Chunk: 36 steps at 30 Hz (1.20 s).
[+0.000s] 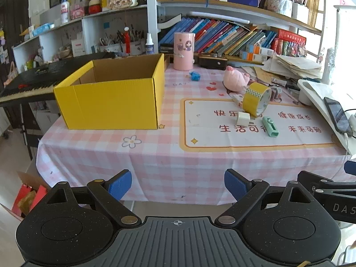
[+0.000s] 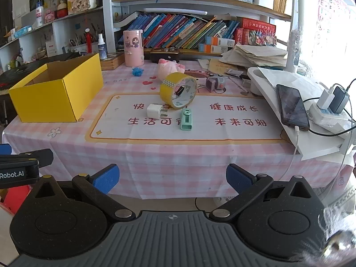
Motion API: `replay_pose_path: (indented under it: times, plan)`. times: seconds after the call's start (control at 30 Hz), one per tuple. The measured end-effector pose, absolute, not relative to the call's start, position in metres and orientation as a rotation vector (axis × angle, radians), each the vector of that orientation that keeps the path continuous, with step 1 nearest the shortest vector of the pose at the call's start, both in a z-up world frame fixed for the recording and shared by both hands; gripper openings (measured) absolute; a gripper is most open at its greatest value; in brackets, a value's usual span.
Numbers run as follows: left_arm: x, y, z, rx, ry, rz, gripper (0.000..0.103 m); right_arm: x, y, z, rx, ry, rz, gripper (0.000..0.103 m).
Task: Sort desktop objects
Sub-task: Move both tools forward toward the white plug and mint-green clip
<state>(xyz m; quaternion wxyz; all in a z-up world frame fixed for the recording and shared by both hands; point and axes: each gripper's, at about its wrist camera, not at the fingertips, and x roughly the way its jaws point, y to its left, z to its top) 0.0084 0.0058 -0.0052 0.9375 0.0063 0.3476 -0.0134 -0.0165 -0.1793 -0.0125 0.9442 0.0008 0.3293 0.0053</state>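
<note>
An open yellow cardboard box (image 1: 111,98) stands at the table's left (image 2: 53,93). Mid-table lie a yellow tape roll (image 1: 255,99) (image 2: 178,90) on edge, a white plug adapter (image 1: 243,118) (image 2: 154,111), and a green correction-tape dispenser (image 1: 270,126) (image 2: 186,119). Behind them are a pink plush toy (image 1: 235,79) (image 2: 169,67), a small blue object (image 1: 194,75) (image 2: 136,71) and a small purple gadget (image 2: 214,83). My left gripper (image 1: 178,185) and my right gripper (image 2: 172,179) are both open and empty, held before the table's front edge.
A pink cylinder (image 1: 184,51) and dark case (image 1: 212,61) stand at the back before bookshelves. A white stand (image 2: 289,102) with a charging phone (image 2: 291,108) and a power strip (image 2: 329,111) sit at the right. A keyboard (image 1: 33,80) is left of the table.
</note>
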Motion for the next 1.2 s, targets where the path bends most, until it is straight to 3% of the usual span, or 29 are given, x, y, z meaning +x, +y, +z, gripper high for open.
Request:
replay_pose_path:
  times: [1.0, 1.2]
  plan:
    - [0.02, 0.01, -0.006, 0.032, 0.718, -0.098, 0.092, -0.003, -0.169, -0.012, -0.015, 0.68, 0.019, 0.101]
    - [0.021, 0.013, -0.008, 0.018, 0.723, -0.107, 0.092, -0.002, -0.168, -0.013, -0.014, 0.687, 0.019, 0.093]
